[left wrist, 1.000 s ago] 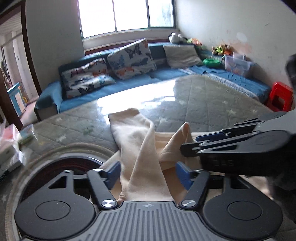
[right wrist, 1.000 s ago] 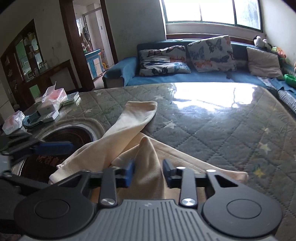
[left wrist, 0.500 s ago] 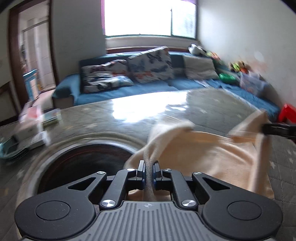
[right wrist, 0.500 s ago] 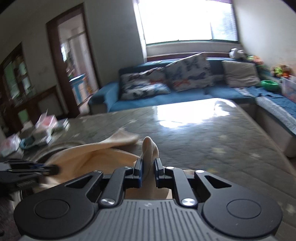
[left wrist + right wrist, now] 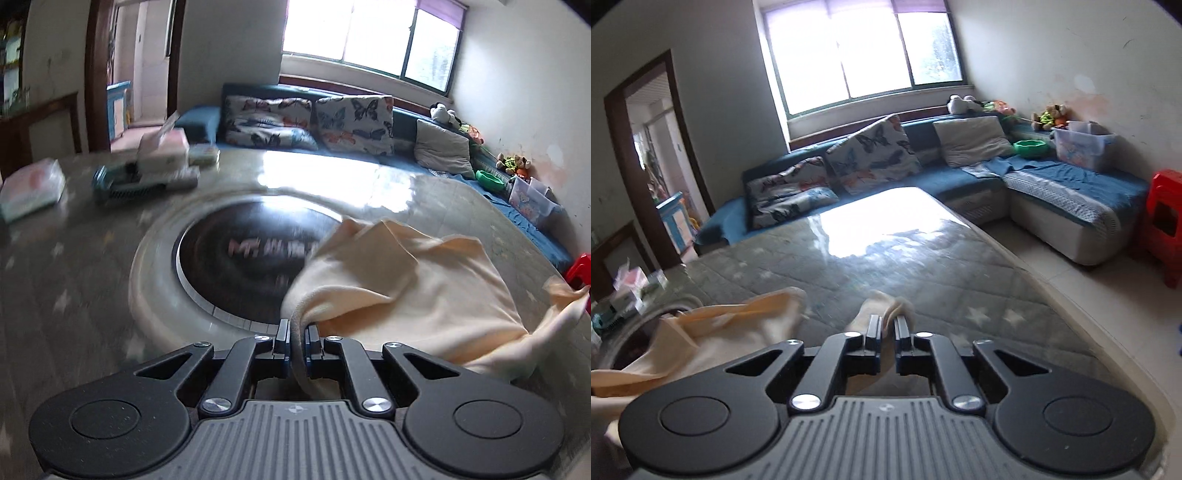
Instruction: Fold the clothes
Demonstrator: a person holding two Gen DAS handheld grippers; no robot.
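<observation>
Here your left tool (image 5: 296, 336) is pinching one edge of the cream garment (image 5: 406, 280), and your right tool (image 5: 888, 332) is pinching another bunched edge of it (image 5: 886, 308). The cloth hangs slack between them over the quilted counter (image 5: 923, 266), spreading rightward from the left tool and leftward from the right, so its long axis runs tool to tool. Both tools point forward, held level above the counter. Which part of the garment each grips, I cannot tell.
</observation>
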